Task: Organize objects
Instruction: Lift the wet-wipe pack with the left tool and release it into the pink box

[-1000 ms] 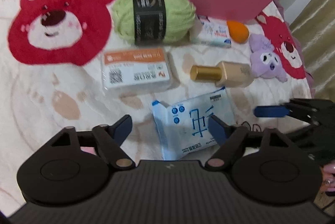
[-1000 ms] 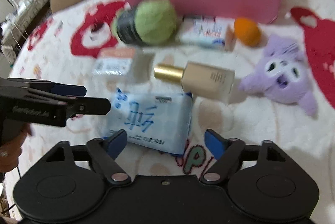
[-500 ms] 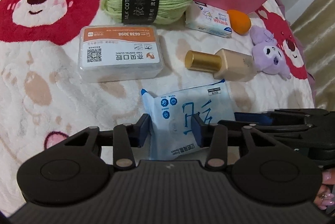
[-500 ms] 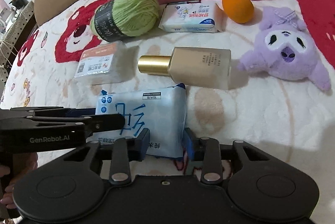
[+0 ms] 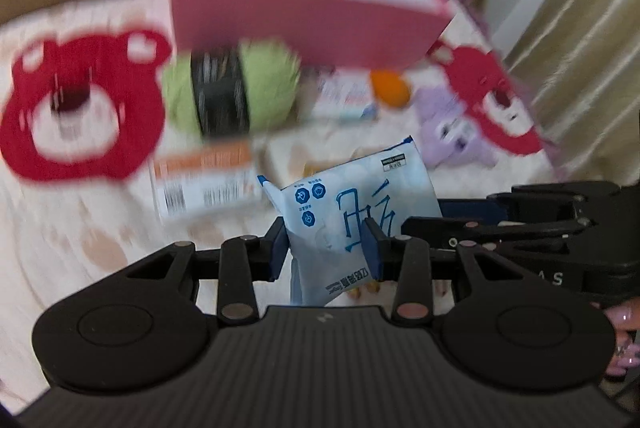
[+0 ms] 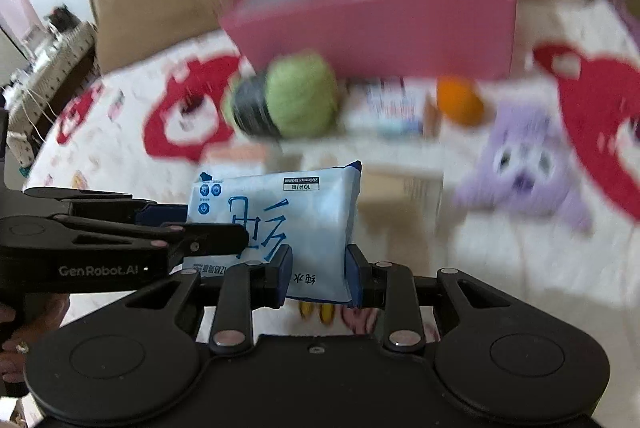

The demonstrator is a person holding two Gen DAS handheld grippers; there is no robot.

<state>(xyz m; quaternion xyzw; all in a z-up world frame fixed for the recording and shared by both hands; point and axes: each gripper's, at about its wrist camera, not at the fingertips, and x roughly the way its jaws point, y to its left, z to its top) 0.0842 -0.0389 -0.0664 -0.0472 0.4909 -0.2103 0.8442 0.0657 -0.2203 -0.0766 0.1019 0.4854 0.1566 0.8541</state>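
1. Left wrist cam: sits behind its own fingers, looks forward and steeply down, close over the blanket
2. Right wrist cam: same setup, angled from the other side
3. Shared: wipes pack up close, pink box farther back, yarn, each other's gripper

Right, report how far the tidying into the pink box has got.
Done: nothing visible; the pink box looks empty. In hand: the left gripper and right gripper both clamp the blue wipes pack, raised off the blanket. Left: yarn ball, orange sponge, purple plush, the orange-labelled box and small packet.
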